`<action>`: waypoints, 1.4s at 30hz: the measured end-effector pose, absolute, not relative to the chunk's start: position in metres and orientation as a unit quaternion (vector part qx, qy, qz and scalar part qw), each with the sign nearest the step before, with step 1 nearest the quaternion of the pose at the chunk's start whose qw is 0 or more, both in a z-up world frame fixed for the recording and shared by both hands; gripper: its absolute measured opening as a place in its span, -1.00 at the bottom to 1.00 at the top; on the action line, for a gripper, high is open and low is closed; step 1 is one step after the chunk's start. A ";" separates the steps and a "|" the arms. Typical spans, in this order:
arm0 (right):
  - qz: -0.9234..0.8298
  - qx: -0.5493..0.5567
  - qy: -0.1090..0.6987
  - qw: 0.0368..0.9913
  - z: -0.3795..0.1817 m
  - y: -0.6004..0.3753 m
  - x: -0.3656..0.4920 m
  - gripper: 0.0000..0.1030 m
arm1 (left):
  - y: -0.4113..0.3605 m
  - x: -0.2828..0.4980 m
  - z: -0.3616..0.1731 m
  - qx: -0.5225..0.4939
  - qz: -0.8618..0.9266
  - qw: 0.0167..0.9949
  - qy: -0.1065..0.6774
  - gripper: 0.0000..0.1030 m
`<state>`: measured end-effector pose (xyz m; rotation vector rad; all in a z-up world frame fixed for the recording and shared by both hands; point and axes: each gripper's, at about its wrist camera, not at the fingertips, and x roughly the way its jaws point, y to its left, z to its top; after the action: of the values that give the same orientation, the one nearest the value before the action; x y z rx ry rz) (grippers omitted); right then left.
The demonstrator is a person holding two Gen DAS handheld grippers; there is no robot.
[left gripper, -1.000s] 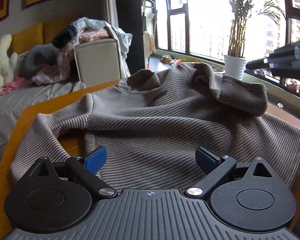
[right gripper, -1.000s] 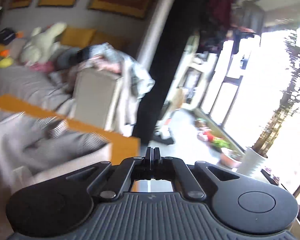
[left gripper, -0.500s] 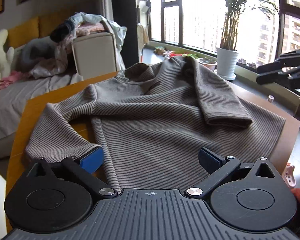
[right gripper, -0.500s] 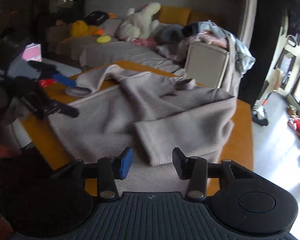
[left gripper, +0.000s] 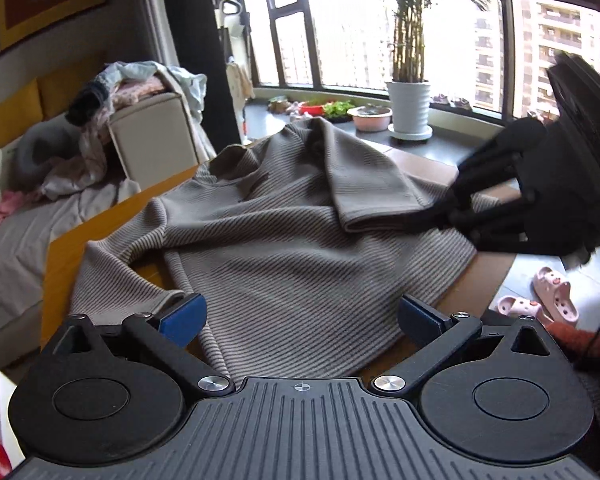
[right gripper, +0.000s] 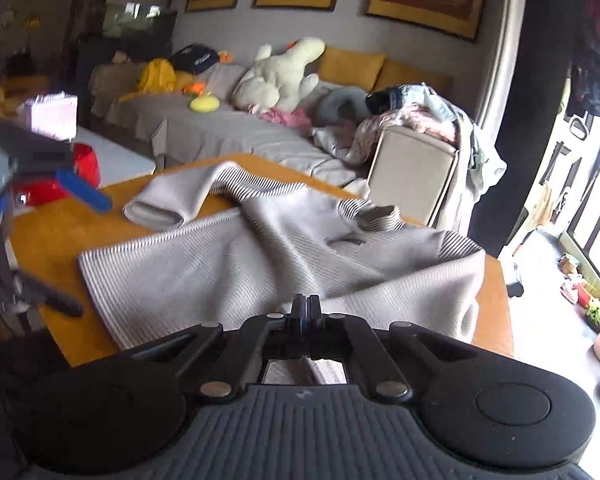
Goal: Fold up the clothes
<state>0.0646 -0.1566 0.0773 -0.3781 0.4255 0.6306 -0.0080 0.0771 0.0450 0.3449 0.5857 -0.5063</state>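
Observation:
A grey-brown striped sweater (left gripper: 284, 240) lies spread on the orange wooden table (left gripper: 64, 248). One sleeve is folded across its chest; the other sleeve (right gripper: 168, 204) lies out to the side. My left gripper (left gripper: 300, 318) is open and empty, just above the sweater's hem. My right gripper (right gripper: 306, 310) is shut on the cuff of the folded sleeve (left gripper: 380, 216), and it shows in the left wrist view (left gripper: 448, 216) at the right. My left gripper shows in the right wrist view (right gripper: 52, 240) at the left edge.
A grey sofa (right gripper: 220, 136) with plush toys stands behind the table. A beige box (left gripper: 152, 140) piled with clothes sits by the table's far corner. A potted plant (left gripper: 410, 112) stands at the window. Pink slippers (left gripper: 548, 296) lie on the floor. A red bowl (right gripper: 56, 180) sits beyond the table.
My right gripper came down from beside the table and closed on the folded sleeve's cuff. My left gripper rose and drew back slightly, still open.

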 end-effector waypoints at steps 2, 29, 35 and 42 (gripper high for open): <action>0.333 -0.187 0.211 0.900 0.084 -0.162 0.062 -0.97 | 0.072 -0.008 0.033 0.190 -0.244 0.903 0.299 1.00; 0.379 -0.280 0.217 0.855 0.068 -0.134 0.030 -0.43 | 0.083 0.033 0.012 0.203 -0.188 0.905 0.324 1.00; 0.419 -0.310 0.210 0.827 0.038 -0.093 0.020 0.00 | 0.092 0.054 0.030 0.179 -0.136 0.925 0.306 1.00; 0.418 -0.267 0.221 0.840 0.039 -0.072 0.043 -0.95 | 0.108 0.037 0.050 0.155 -0.153 0.931 0.294 1.00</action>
<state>0.0432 -0.0721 0.0391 -0.5644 0.4671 0.8841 0.0371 0.1081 0.0501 0.3180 0.6020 -0.3124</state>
